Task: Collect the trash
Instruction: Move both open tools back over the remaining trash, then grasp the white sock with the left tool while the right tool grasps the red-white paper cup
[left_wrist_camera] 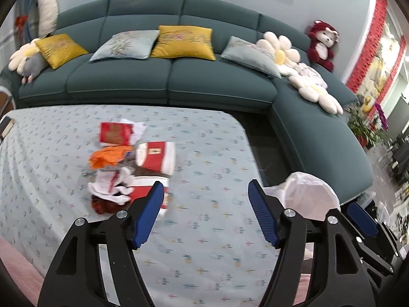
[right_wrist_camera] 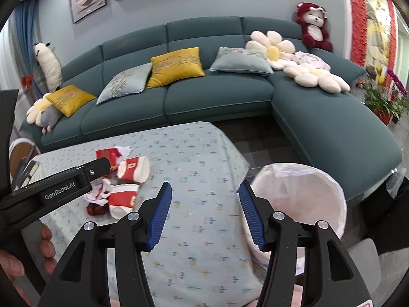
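A pile of trash lies on the patterned tablecloth [left_wrist_camera: 204, 168]: two red-and-white paper cups [left_wrist_camera: 156, 157] [right_wrist_camera: 134, 169], an orange wrapper [left_wrist_camera: 108, 156], a red packet [left_wrist_camera: 115, 133], crumpled white tissue [left_wrist_camera: 112, 186] and a dark red scrap [left_wrist_camera: 102, 206]. A bin lined with a white bag [right_wrist_camera: 301, 197] stands at the table's right edge; it also shows in the left wrist view [left_wrist_camera: 306, 197]. My left gripper [left_wrist_camera: 205, 215] is open and empty, just right of the pile. My right gripper [right_wrist_camera: 204, 213] is open and empty, between the pile and the bin.
A teal corner sofa [left_wrist_camera: 166, 81] with yellow and grey cushions, flower pillows and a red teddy [right_wrist_camera: 313, 26] runs behind and right of the table. Potted plants [right_wrist_camera: 383, 99] stand far right. A chair [right_wrist_camera: 21, 151] sits at the table's left end.
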Demonstrator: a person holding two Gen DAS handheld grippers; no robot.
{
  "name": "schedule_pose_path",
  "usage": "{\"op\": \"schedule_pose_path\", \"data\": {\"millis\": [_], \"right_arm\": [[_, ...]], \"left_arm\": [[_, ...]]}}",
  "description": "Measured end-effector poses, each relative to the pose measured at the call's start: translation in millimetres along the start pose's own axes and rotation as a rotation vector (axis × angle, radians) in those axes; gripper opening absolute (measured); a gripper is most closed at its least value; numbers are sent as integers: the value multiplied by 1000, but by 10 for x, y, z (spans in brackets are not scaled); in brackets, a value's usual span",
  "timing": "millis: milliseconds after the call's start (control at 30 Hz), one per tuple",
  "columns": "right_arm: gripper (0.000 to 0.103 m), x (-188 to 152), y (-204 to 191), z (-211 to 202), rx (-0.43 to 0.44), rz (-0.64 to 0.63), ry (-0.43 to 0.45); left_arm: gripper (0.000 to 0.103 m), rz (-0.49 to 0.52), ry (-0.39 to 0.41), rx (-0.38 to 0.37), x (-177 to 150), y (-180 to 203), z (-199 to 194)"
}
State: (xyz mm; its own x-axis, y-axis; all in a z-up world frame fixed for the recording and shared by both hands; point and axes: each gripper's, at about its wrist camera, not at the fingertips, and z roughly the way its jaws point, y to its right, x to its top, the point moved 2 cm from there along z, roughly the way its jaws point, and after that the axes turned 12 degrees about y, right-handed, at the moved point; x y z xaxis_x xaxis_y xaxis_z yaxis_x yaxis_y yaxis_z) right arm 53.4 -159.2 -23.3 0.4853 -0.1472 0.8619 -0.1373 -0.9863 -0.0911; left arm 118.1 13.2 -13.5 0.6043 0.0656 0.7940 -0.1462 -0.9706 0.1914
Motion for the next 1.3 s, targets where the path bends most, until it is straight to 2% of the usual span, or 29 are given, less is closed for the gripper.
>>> {"op": "schedule_pose_path", "data": {"millis": [200, 333, 767, 1000, 1300], "right_arm": [[54, -22, -373, 116, 41, -34, -22], [54, -68, -609, 221, 68, -56, -43], [54, -389, -1213, 801, 131, -66, -168], [54, -558, -1412, 1255, 135, -42, -248], [54, -770, -1512, 1819, 123, -24, -342]], "left_arm": [[65, -36, -2, 54, 16, -446, 24], [71, -59, -7, 96, -7, -775, 52], [71, -172, -112, 204, -310, -1770, 373], [70, -209, -162, 218, -417, -2059, 659], [64, -237, -228, 180, -502, -2191, 1122]]}}
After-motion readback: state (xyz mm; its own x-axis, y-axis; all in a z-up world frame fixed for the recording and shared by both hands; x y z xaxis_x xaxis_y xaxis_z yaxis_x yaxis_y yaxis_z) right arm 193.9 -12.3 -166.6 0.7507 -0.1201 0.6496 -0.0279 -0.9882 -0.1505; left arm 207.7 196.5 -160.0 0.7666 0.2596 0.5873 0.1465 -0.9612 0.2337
